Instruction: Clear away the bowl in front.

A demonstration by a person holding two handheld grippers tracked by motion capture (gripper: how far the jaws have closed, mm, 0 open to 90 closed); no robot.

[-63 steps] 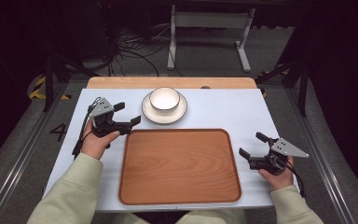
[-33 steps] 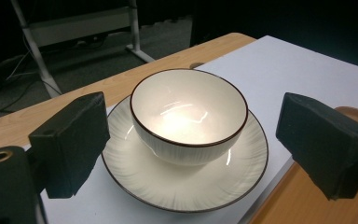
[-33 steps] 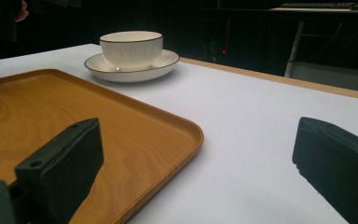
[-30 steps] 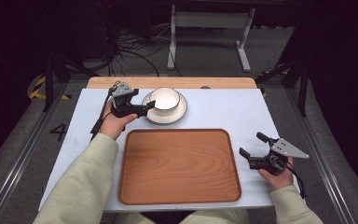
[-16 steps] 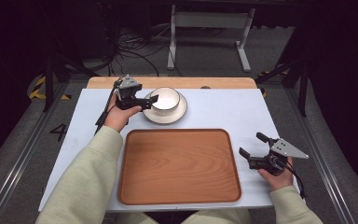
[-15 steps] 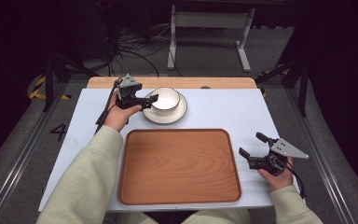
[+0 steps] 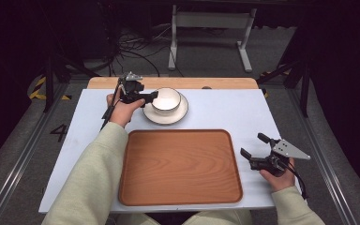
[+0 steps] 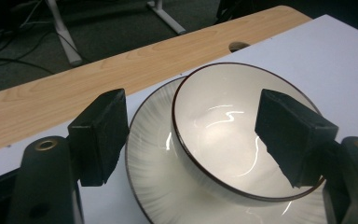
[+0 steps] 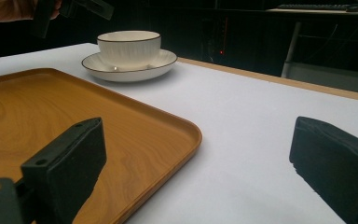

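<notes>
A white ribbed bowl (image 7: 165, 99) with a dark rim stands on a matching saucer (image 7: 178, 117) at the back of the white table. My left gripper (image 7: 146, 97) is open at the bowl's left side. In the left gripper view its jaws straddle the bowl (image 8: 223, 135): one is over the saucer (image 8: 154, 186), the other at the bowl's far rim. I cannot tell whether they touch it. My right gripper (image 7: 251, 144) rests open and empty at the right, just off the wooden tray (image 7: 180, 166). The right gripper view shows its own gripper (image 9: 200, 168), the tray's corner (image 9: 51, 107) and the bowl (image 9: 128, 46) farther off.
A wooden strip (image 7: 173, 83) with a small hole (image 8: 237, 45) runs along the table's back edge. Bare white tabletop (image 7: 229, 110) lies right of the saucer. Beyond the table are a metal stand (image 7: 211, 21) and cables on the floor.
My left gripper has moved from the table's left side to the bowl, and its open jaws now flank it. The right gripper has barely moved.
</notes>
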